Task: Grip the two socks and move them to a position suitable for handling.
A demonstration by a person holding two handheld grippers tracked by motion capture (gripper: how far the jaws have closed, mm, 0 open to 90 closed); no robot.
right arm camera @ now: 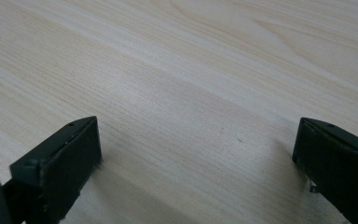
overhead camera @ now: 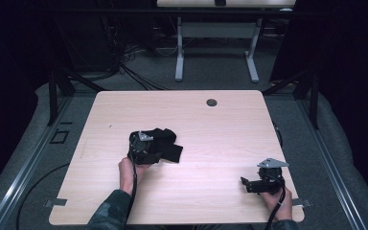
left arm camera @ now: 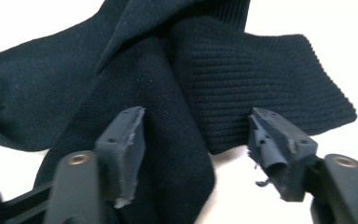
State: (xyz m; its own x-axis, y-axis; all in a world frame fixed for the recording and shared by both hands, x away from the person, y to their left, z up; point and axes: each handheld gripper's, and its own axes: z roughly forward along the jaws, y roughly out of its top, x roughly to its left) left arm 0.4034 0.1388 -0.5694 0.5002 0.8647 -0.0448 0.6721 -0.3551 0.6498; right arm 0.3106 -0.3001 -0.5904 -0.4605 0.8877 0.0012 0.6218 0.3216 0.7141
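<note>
My L gripper (left arm camera: pixel 196 135) at black socks (left arm camera: pixel 168 84), mid-table (overhead camera: pixel 124 110); jaws part-spread astride fabric fold, pads not pressing. R gripper (right arm camera: pixel 196 154) near table's right-front corner, jaws wide, nothing between.

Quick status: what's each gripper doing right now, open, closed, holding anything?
Left gripper: open, jaws straddling a fold of the black sock, pads not pressing on it.
Right gripper: open, nothing between its jaws, over bare table.

Black tool (overhead camera: pixel 143 146), grey plate, camouflage sleeve (overhead camera: pixel 108 213)
</note>
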